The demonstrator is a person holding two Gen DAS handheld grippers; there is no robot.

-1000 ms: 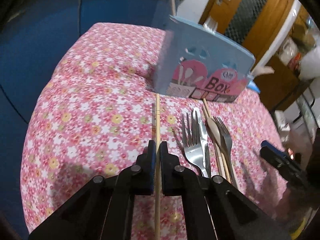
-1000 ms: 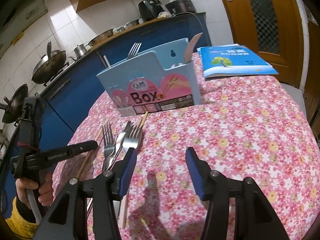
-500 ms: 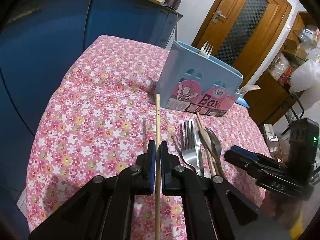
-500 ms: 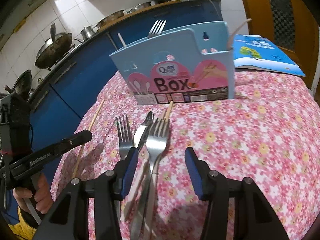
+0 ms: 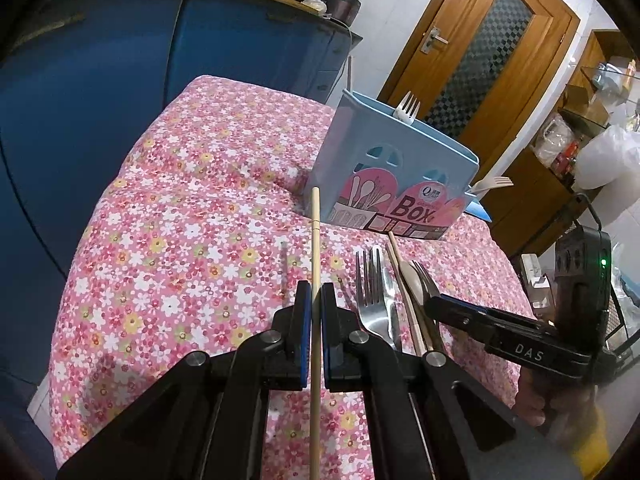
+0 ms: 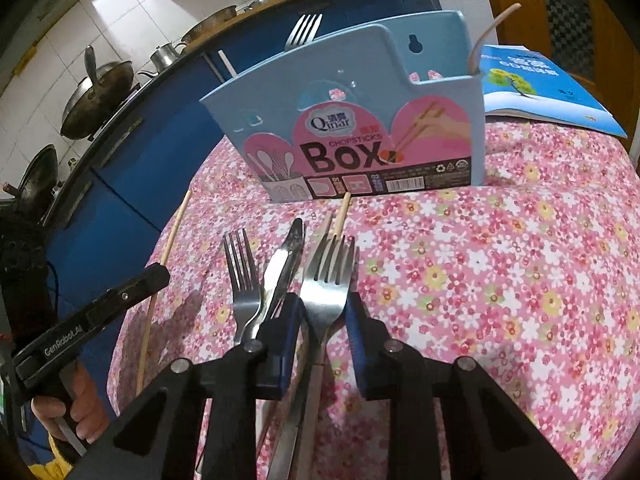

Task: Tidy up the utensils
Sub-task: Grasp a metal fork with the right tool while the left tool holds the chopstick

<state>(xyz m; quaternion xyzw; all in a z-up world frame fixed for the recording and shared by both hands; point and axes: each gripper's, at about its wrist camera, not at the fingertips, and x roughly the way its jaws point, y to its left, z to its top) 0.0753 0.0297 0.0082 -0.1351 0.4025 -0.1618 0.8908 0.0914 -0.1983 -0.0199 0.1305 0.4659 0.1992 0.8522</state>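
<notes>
Your left hand-held gripper (image 5: pixel 315 304) has its two blue-padded jaws pinched tight on a thin, pale wooden chopstick (image 5: pixel 315 248), a straight round stick that runs forward between the pads and ends just short of the utensil box (image 5: pixel 392 168); its far part appears lifted off the cloth, with a narrow shadow beside it. Your right hand-held gripper (image 6: pixel 322 312) is partly open, its jaws standing either side of the neck of a shiny steel fork (image 6: pixel 326 276) without clearly pressing on it; whether the pads touch the metal cannot be told. That fork lies tines forward on the surface (image 6: pixel 500 280), which is covered in a soft pink cloth printed with small white, yellow and red flowers. Just beside it to the left lie a smooth steel knife (image 6: pixel 282 268) and a second steel fork (image 6: pixel 240 276), close together and overlapping near their handles. A second wooden chopstick (image 6: pixel 342 212) pokes out beyond the gripped-around fork, its tip almost at the box. The box is light blue plastic, upright and wedge-shaped, with a pink label reading "Box" across its front; a metal fork head (image 6: pixel 302 32) and a pale curved handle (image 6: pixel 490 32) stick up from it. A glossy blue booklet (image 6: pixel 536 88) lies flat behind the box on the right.
</notes>
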